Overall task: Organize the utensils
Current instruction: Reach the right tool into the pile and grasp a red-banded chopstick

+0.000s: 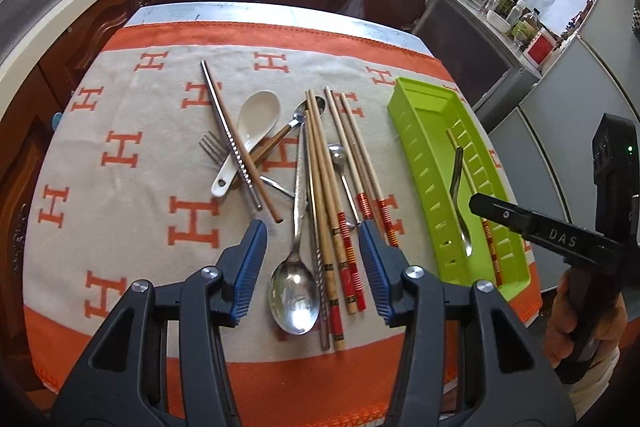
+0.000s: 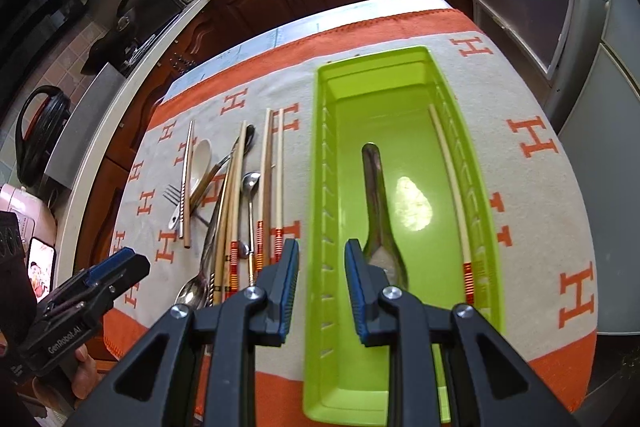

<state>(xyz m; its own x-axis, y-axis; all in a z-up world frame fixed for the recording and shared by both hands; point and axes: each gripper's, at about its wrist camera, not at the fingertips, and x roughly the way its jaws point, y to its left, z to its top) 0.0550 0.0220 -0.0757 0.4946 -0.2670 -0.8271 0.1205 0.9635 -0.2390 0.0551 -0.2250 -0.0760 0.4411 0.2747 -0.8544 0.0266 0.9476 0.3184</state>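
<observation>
Kitchen cabinets ring a table draped in an orange-and-white cloth (image 1: 120,131). Left gripper (image 1: 312,263) hovers wide open over the loose utensils (image 1: 316,187); right gripper (image 2: 322,287) hangs part-open, empty, above the green tray's (image 2: 320,187) near-left wall. Inside lie a spoon (image 2: 378,203) and chopstick (image 2: 450,179).

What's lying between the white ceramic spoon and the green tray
In the left wrist view, between the white ceramic spoon and the green tray lie wooden chopsticks, a large metal spoon and a small metal spoon.
</observation>
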